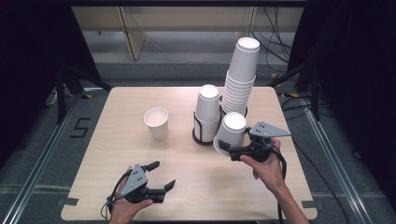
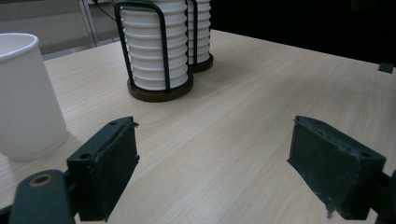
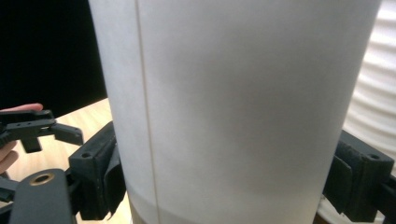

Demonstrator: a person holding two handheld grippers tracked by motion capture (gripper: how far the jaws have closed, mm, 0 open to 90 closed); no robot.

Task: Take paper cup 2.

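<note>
A light wooden table (image 1: 140,186) is seen from above, with a person's two hands reaching in from the near edge, each holding a black two-jaw gripper.

The right gripper (image 1: 226,148) sits right of centre. Its jaws are clamped on either side of an upside-down white paper cup (image 1: 231,131), which stands just in front of the cup holders. In the right gripper view this cup's wall (image 3: 233,107) sits between both jaw pads, pressed by them on each side.

The left gripper (image 1: 161,174) rests near the front left of the table, jaws spread wide apart with nothing between them. In the left gripper view, bare tabletop lies between the two pads.

An upright paper cup (image 1: 156,122), mouth up, stands alone left of centre, well apart from both grippers.

Behind the held cup are two round dark-based wire holders. The nearer holder carries a short stack of inverted cups (image 1: 207,112). The farther one carries a tall stack (image 1: 241,77) that leans slightly right.
</note>
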